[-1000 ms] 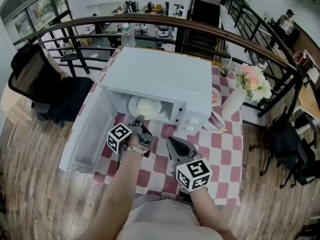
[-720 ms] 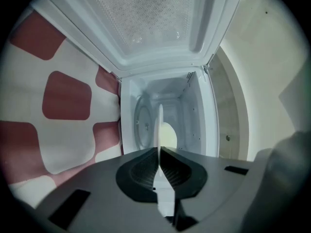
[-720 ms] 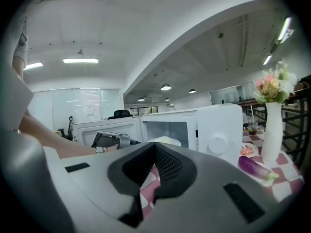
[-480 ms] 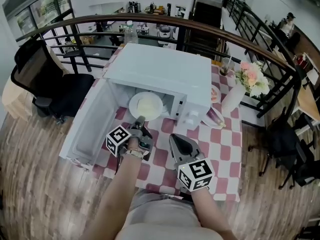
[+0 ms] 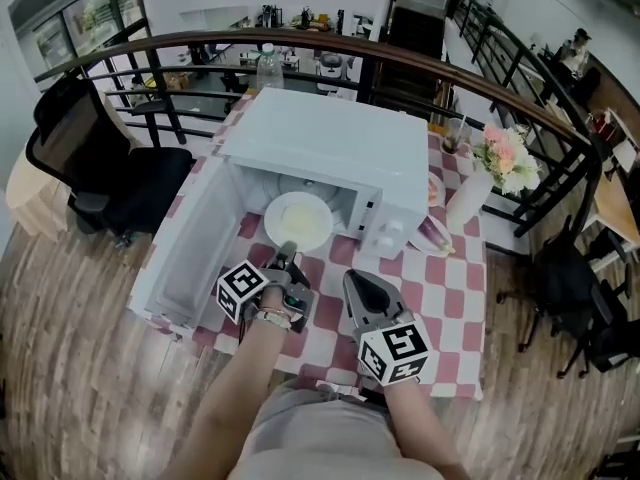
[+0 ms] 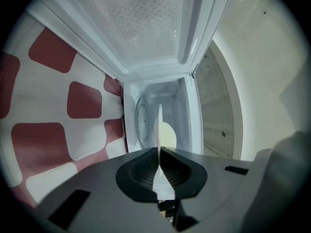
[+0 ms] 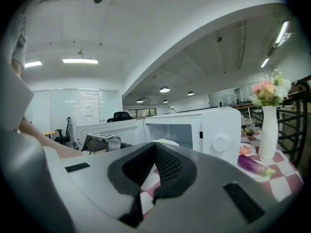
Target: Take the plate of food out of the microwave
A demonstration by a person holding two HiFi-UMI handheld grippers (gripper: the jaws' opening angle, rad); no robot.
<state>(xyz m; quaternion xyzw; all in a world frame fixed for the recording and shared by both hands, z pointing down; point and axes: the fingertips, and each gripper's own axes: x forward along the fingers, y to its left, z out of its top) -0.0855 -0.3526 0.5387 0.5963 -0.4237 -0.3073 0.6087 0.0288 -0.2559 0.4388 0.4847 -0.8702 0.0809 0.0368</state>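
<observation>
- Head view: the left hand-held gripper (image 5: pixel 287 255) pinches the near rim of the plate of food (image 5: pixel 298 218). The plate lies straight on the far side of it, partly out of the microwave (image 5: pixel 340 148) mouth. The right hand-held gripper (image 5: pixel 353 278) is just right of the left one, near the plate but not touching it, so the left is the nearer. The open door (image 5: pixel 185 258) stands left of the pull path. The vase (image 5: pixel 466 206) and the eggplant dish (image 5: pixel 432 236) sit to the right on the checked surface (image 5: pixel 440 298), well apart.
- Left gripper view: the jaws are clamped on the plate rim, which is seen edge-on. Yellowish food (image 6: pixel 168 134) lies beyond, with the cavity behind. The way out toward the near side looks unobstructed.
- Right gripper view: the jaws are pressed together with nothing between them. The microwave is ahead, and the eggplant (image 7: pixel 252 165) and vase are at far right.
</observation>
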